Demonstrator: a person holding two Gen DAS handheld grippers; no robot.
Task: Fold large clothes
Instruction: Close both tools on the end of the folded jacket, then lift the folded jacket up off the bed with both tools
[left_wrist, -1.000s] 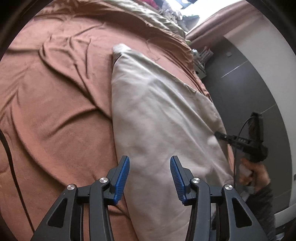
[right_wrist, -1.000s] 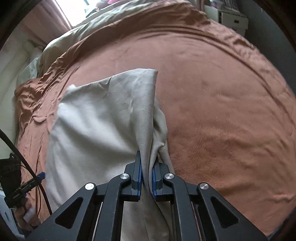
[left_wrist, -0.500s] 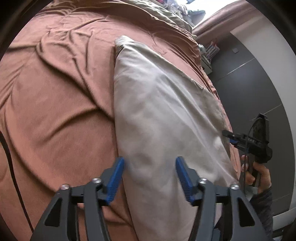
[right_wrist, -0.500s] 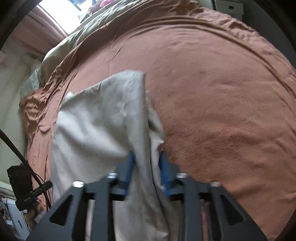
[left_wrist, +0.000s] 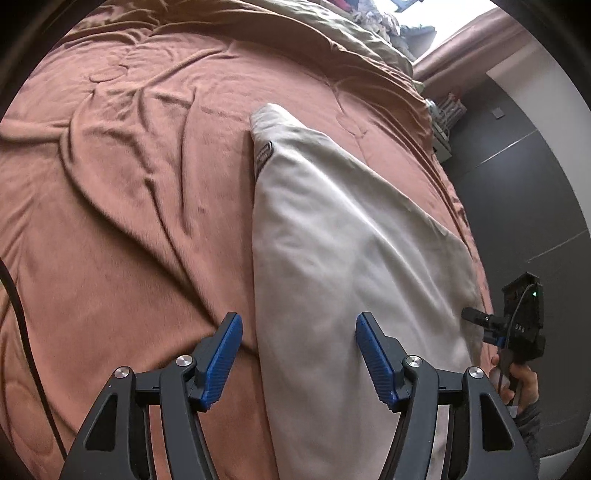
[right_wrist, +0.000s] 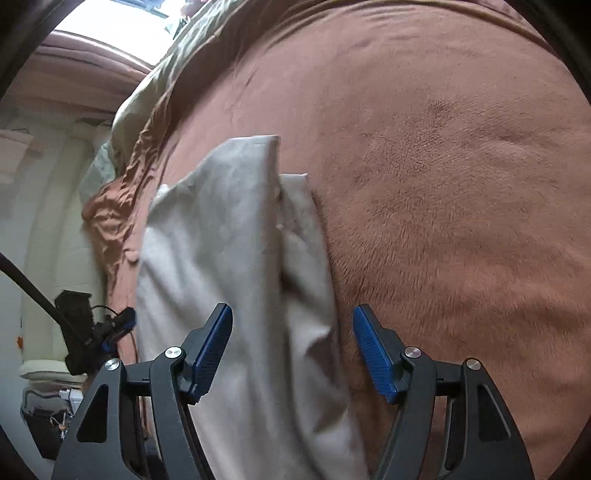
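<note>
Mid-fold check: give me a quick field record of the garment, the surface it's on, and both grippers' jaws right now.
garment: beige garment, lying folded lengthwise on the bed
surface: rust-brown bedspread, wrinkled
label: dark patch near the garment's far end
left gripper: jaws open, one either side of the garment's near left edge, not gripping
right gripper: jaws have just been opening; cloth lies between them, pads off it
background: olive blanket at the far end of the bed

Rust-brown bedspread (left_wrist: 147, 221), olive blanket (left_wrist: 332, 33), pink curtain (right_wrist: 74, 55)
</note>
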